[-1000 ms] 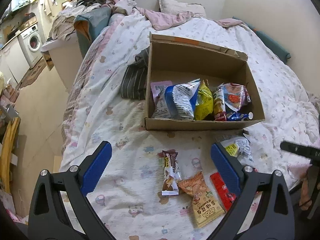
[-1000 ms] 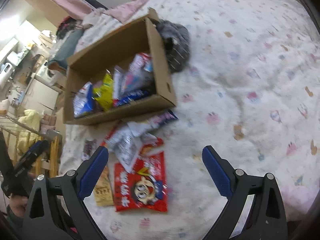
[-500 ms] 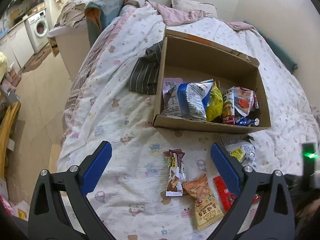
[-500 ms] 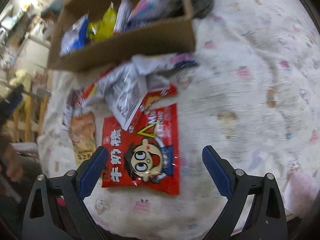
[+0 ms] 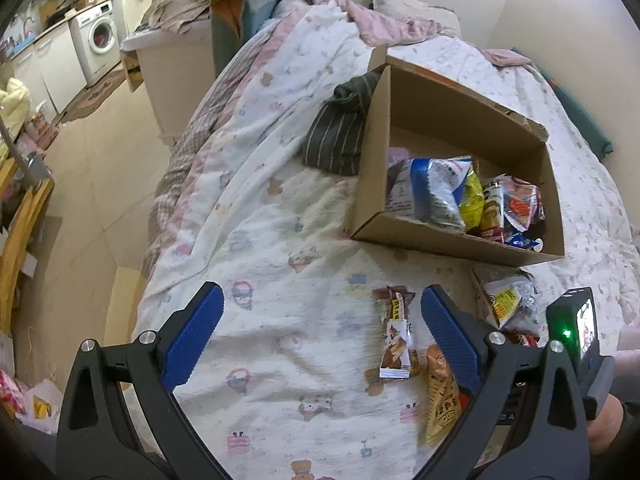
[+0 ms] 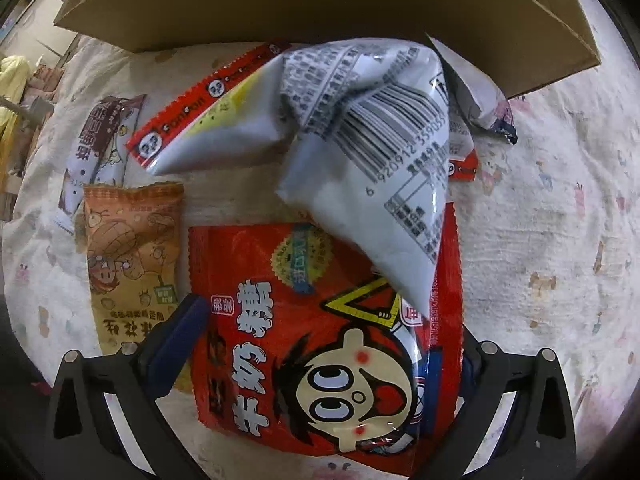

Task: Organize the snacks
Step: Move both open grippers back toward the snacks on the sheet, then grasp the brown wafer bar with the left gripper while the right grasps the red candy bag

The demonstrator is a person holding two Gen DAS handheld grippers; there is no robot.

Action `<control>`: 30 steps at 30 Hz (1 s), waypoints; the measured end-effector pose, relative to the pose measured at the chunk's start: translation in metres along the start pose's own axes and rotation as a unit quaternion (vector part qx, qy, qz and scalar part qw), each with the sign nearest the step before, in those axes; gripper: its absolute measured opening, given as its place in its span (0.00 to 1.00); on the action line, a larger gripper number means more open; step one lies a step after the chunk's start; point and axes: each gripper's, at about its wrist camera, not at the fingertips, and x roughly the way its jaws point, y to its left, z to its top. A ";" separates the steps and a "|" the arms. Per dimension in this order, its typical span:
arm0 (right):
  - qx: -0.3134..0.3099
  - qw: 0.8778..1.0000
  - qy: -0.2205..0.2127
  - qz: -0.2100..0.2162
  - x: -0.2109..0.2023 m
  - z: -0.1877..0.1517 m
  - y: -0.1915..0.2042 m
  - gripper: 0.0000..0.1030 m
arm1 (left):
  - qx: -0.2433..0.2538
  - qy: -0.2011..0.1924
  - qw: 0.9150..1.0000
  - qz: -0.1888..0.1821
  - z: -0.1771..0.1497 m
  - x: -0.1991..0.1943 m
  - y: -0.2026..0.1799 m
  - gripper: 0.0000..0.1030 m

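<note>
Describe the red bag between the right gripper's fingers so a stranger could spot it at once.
Start at the cardboard box on the bed; loose snacks lie in front of its near wall. The red bag lies nearest the right gripper, partly under a white bag. It alone shows a big cartoon face with round eyes, unlike the orange packet beside it.

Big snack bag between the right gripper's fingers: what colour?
Red, with a cartoon face and white lettering on the large red snack bag; clearest in the right wrist view.

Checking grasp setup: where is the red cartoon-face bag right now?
Right wrist view: the red bag lies on the bed between the open right gripper's fingers, orange packet on its left, a white bag overlapping its top.
</note>
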 end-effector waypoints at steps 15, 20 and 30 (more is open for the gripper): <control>0.057 0.984 -0.062 0.160 -0.062 -0.046 -0.063 0.26 | 0.038 0.091 0.995 -0.005 -0.011 0.046 -0.048 0.80; 0.063 0.973 -0.107 0.196 -0.088 -0.050 -0.085 0.25 | 0.031 0.103 0.994 -0.014 -0.010 0.057 -0.061 0.67; 0.062 0.958 -0.184 0.213 -0.122 -0.058 -0.096 0.25 | 0.024 0.163 0.986 -0.017 -0.019 0.088 -0.069 0.21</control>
